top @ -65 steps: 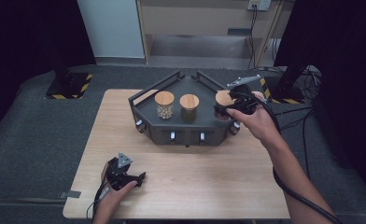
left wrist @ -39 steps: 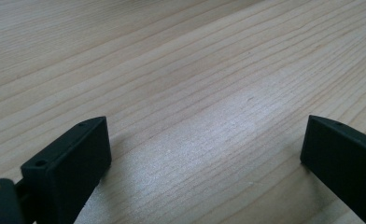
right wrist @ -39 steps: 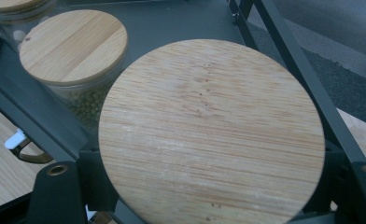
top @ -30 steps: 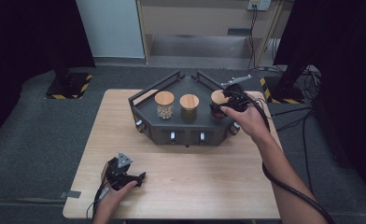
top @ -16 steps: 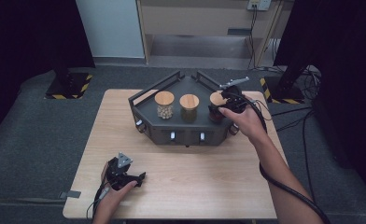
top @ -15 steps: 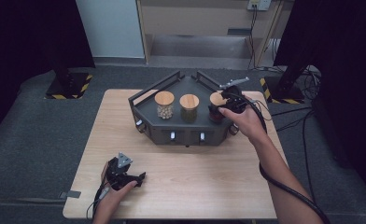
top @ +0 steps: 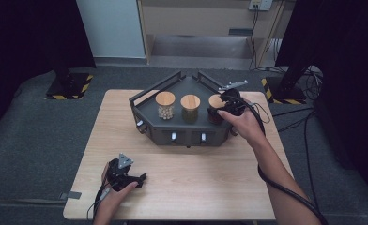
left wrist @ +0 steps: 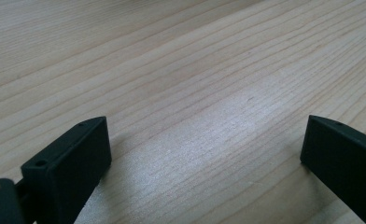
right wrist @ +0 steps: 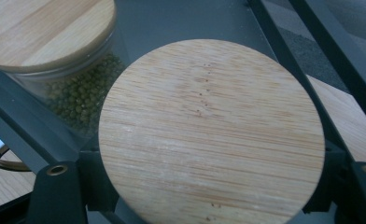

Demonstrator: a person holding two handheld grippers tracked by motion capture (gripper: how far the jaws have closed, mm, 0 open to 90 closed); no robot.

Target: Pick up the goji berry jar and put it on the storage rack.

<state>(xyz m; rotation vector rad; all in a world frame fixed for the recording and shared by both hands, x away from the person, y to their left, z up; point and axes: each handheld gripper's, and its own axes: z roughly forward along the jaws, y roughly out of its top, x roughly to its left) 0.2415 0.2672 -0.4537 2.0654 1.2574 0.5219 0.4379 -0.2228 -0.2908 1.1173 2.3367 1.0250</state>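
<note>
I held my left gripper (top: pixel 126 176) low near my body, fingers (left wrist: pixel 69 161) spread wide apart. My right arm reached forward, its gripper (top: pixel 222 110) with fingers (right wrist: pixel 55 196) parted wide.

A lab or test studio: black curtains (top: pixel 27 37), hazard-striped stand bases (top: pixel 68 89), loose cables (top: pixel 309 126), grey carpet (top: pixel 36 136) around one wooden table (top: pixel 196 187).

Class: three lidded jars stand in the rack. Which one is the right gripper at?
The rightmost jar: the right gripper straddles it, jaws either side. The middle jar and left jar stand free.
</note>
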